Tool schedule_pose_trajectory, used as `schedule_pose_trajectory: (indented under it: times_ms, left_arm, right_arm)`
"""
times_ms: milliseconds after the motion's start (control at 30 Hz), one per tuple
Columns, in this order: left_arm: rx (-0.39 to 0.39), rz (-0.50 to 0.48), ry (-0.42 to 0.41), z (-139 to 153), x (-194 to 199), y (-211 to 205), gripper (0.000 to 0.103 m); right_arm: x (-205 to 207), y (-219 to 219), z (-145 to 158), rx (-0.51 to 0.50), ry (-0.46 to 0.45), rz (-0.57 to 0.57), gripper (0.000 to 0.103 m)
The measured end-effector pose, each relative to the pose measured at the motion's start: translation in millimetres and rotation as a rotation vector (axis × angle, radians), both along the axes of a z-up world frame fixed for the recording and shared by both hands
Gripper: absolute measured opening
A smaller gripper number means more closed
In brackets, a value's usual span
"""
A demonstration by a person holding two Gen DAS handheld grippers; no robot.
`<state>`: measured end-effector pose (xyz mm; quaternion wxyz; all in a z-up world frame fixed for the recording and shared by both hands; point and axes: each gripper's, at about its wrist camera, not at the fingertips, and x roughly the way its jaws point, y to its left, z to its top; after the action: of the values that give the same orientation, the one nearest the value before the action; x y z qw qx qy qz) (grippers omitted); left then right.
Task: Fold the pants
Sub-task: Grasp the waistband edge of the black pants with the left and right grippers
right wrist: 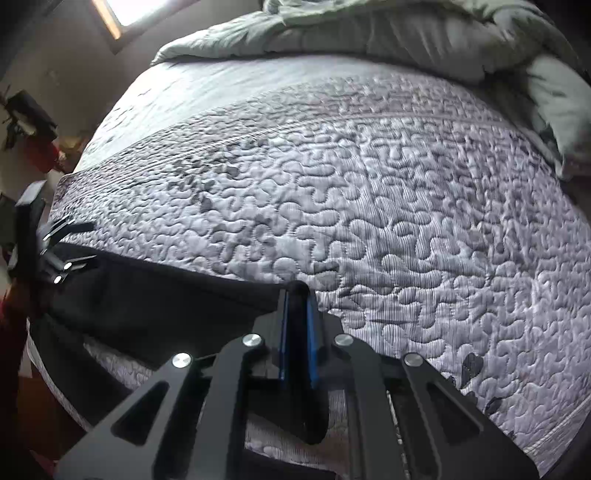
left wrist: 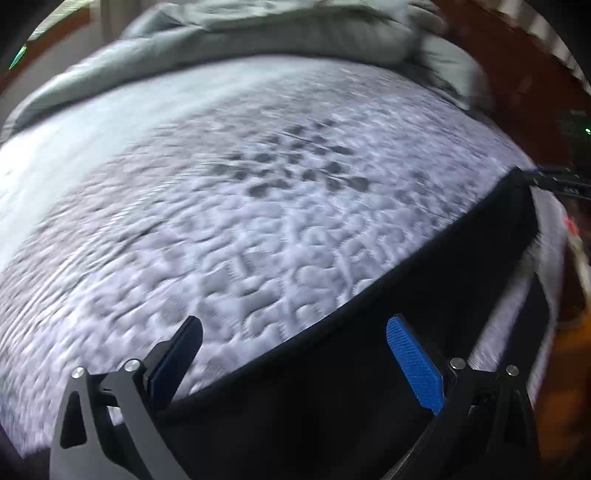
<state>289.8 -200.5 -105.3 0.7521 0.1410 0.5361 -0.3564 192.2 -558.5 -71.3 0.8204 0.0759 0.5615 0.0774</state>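
Observation:
Black pants (left wrist: 332,398) lie along the near edge of a quilted grey bed (left wrist: 258,240). My left gripper (left wrist: 291,339) is open, its blue-padded fingers (left wrist: 413,365) spread over the near end of the pants. My right gripper (right wrist: 297,295) is shut on a fold of the black pants (right wrist: 166,306), pinching the edge between its blue pads. The right gripper also shows at the far end of the pants in the left wrist view (left wrist: 554,181). The left gripper shows at the left edge of the right wrist view (right wrist: 62,254). The pants stretch between the two grippers.
A rumpled pale green duvet (left wrist: 277,40) is piled at the head of the bed; it also shows in the right wrist view (right wrist: 406,37). A brown wooden floor (left wrist: 569,369) lies past the bed's edge. A window (right wrist: 136,11) is at the upper left.

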Motion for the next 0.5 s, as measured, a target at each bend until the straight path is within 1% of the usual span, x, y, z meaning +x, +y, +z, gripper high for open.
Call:
schedule_pose_trajectory:
  times_ms: [100, 167, 267, 367, 400, 433, 467, 500]
  left_arm:
    - [0.011, -0.096, 0.088, -13, 7, -11, 0.1]
    - [0.044, -0.156, 0.098, -19, 4, -18, 0.1]
    - [0.046, -0.211, 0.119, -22, 2, -25, 0.1]
    - [0.025, -0.256, 0.197, -26, 2, -26, 0.1]
    - [0.028, -0.279, 0.233, -30, -1, -27, 0.099]
    - [0.035, -0.29, 0.251, -32, -4, -24, 0.099]
    - [0.054, -0.297, 0.25, -34, -8, -23, 0.087]
    - [0.098, -0.294, 0.214, -35, -12, -22, 0.061]
  right_arm:
    - [-2, 2, 7, 0.007, -0.023, -0.005, 0.007]
    - [-2, 2, 12, 0.016, -0.035, -0.004, 0.007]
    - [-2, 3, 13, 0.018, -0.046, 0.001, 0.007]
    - [-5, 1, 16, 0.027, -0.057, -0.001, 0.007]
    - [-6, 0, 19, 0.036, -0.066, -0.004, 0.007]
    - [-7, -1, 21, 0.044, -0.075, -0.006, 0.007]
    - [-9, -2, 23, 0.048, -0.08, -0.008, 0.007]
    - [-10, -2, 24, 0.052, -0.085, -0.01, 0.007]
